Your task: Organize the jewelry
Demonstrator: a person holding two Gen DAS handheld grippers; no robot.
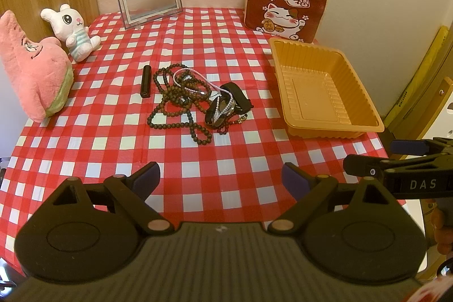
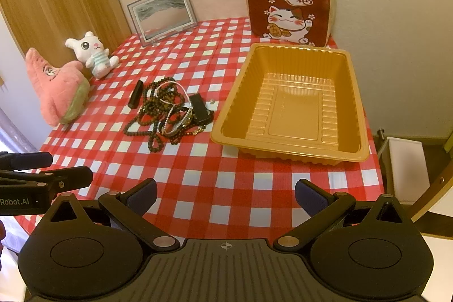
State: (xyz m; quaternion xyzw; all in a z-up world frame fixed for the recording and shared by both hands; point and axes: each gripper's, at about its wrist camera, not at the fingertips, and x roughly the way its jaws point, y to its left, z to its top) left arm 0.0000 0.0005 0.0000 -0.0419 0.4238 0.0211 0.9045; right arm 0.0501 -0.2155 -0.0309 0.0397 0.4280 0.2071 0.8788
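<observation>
Overhead, both the left gripper (image 1: 220, 174) and right gripper (image 2: 226, 193) gape wide above the red-checked tablecloth (image 1: 181, 160).

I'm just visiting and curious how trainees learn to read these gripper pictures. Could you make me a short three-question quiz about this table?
1. True or false: the orange tray already holds jewelry.
2. Multiple choice: the small black cylinder lies (A) inside the tray, (B) beside the dark bead necklace, on the side toward the plush toys, (C) on the cat cushion.
3. Fill in: both the left gripper and the right gripper have their jaws ____.

Key: 1 false, the tray is empty; 2 B; 3 open.
</observation>
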